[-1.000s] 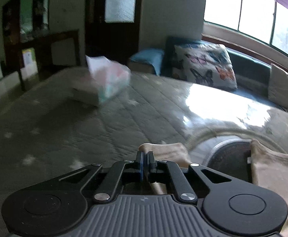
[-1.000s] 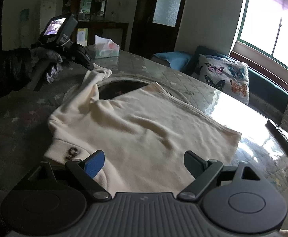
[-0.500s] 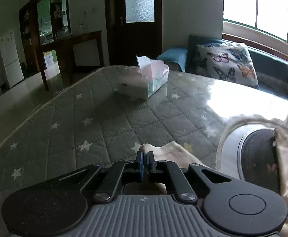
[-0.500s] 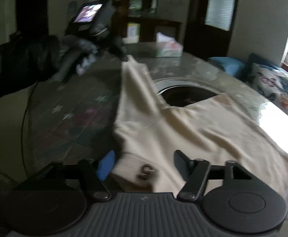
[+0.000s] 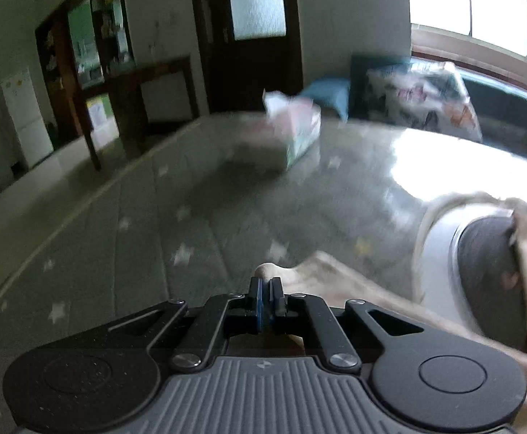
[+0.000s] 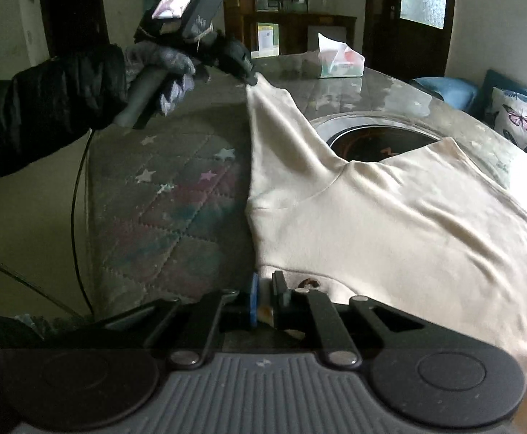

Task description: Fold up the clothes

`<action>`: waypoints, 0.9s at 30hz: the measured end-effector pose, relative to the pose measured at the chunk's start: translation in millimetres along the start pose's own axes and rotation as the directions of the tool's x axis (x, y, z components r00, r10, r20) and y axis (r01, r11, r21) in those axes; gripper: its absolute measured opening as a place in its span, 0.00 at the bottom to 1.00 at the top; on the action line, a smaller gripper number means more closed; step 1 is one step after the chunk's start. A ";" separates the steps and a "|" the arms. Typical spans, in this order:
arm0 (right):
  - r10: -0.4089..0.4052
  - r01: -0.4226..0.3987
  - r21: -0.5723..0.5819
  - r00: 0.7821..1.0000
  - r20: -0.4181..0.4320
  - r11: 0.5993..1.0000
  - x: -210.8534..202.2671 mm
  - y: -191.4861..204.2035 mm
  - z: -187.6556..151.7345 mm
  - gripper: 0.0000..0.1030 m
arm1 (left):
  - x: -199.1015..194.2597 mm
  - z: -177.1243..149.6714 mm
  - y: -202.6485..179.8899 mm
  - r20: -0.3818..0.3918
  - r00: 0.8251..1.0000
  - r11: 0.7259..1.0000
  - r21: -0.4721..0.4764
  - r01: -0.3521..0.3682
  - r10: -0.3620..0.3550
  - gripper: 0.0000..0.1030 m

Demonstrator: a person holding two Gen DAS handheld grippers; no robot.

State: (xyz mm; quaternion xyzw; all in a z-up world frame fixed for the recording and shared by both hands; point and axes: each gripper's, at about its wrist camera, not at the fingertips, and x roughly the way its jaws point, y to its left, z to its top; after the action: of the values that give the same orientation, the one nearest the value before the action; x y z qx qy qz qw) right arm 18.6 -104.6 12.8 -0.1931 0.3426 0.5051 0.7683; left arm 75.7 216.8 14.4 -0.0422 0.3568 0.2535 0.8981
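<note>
Your left view blurs the tissue box (image 5: 292, 126); the shirt (image 6: 390, 224) runs off the right view's right edge.

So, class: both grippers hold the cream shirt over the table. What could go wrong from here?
1. The left gripper pinches only the sleeve tip of the shirt, so it may slip out.
2. The right gripper bites just the hem edge, which could pull free.
3. A wide swing might hit the tissue box.
</note>
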 end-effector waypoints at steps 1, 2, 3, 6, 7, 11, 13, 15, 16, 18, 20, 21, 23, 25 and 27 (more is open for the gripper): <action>0.007 -0.007 0.009 1.000 0.005 1.000 -2.6 -1.4 0.5 0.12 | 2.2 -1.7 0.3 -0.013 1.000 1.000 0.006 -0.007 0.007 0.08; 0.013 -0.014 0.019 1.000 0.013 1.000 -6.3 -3.3 1.1 0.15 | 3.2 -2.9 0.4 -0.017 1.000 1.000 0.015 -0.016 0.016 0.08; 0.017 -0.018 0.029 1.000 0.022 0.999 -10.4 -5.6 1.7 0.18 | 4.1 -4.0 0.4 -0.022 0.999 0.999 0.025 -0.024 0.025 0.09; 0.001 -0.005 0.078 0.998 0.055 0.997 -26.5 -18.8 2.6 0.28 | 1.1 -1.9 0.2 -0.009 0.999 0.998 0.039 -0.048 0.048 0.09; -0.018 0.011 0.096 0.998 0.064 0.995 -31.2 -24.9 2.2 0.30 | -1.6 0.0 0.1 0.001 0.999 0.998 0.040 -0.049 0.049 0.09; -0.139 0.123 0.187 0.987 0.078 0.975 -44.9 -59.0 -3.2 0.35 | -16.8 8.5 -9.7 0.044 0.999 0.999 0.048 -0.016 0.014 0.13; -0.206 0.183 0.247 0.976 0.069 0.952 -49.5 -81.4 -7.6 0.37 | -22.8 12.9 -21.9 0.058 0.998 0.997 0.066 0.029 -0.033 0.18; -0.280 0.253 0.301 0.959 0.052 0.920 -52.3 -105.2 -11.9 0.37 | -27.2 15.0 -38.3 0.067 0.993 0.992 0.093 0.088 -0.095 0.25; -0.311 0.281 0.320 0.949 0.045 0.905 -53.2 -116.4 -13.9 0.37 | -28.3 15.8 -47.4 0.067 0.990 0.987 0.105 0.119 -0.127 0.26; -0.371 0.337 0.358 0.928 0.028 0.871 -54.6 -138.3 -18.3 0.37 | -26.9 17.7 -67.9 0.053 0.979 0.974 0.123 0.190 -0.198 0.27; -0.417 0.381 0.394 0.909 0.006 0.836 -54.0 -157.0 -23.0 0.37 | -22.9 20.2 -92.0 0.033 0.965 0.956 0.149 0.252 -0.260 0.30; -0.431 0.393 0.412 0.902 -0.001 0.822 -54.1 -165.1 -24.9 0.37 | -20.7 21.1 -103.3 0.025 0.959 0.947 0.165 0.275 -0.283 0.32; -0.461 0.418 0.451 0.887 -0.018 0.788 -54.8 -183.7 -29.7 0.37 | -15.2 22.6 -125.3 0.013 0.948 0.930 0.202 0.308 -0.317 0.35; -0.489 0.442 0.489 0.872 -0.036 0.752 -55.6 -202.3 -34.6 0.37 | -7.4 25.2 -144.8 -0.007 0.939 0.915 0.222 0.337 -0.344 0.37; -0.505 0.453 0.517 0.862 -0.047 0.726 -55.3 -217.4 -37.6 0.37 | 0.4 27.7 -160.0 -0.025 0.931 0.905 0.230 0.359 -0.363 0.40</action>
State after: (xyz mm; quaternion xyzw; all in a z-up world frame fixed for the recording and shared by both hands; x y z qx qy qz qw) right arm 189.5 -254.6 15.9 -0.0391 0.3649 0.1887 0.9109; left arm 170.8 85.1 17.8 -0.0007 0.3616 0.0403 0.9315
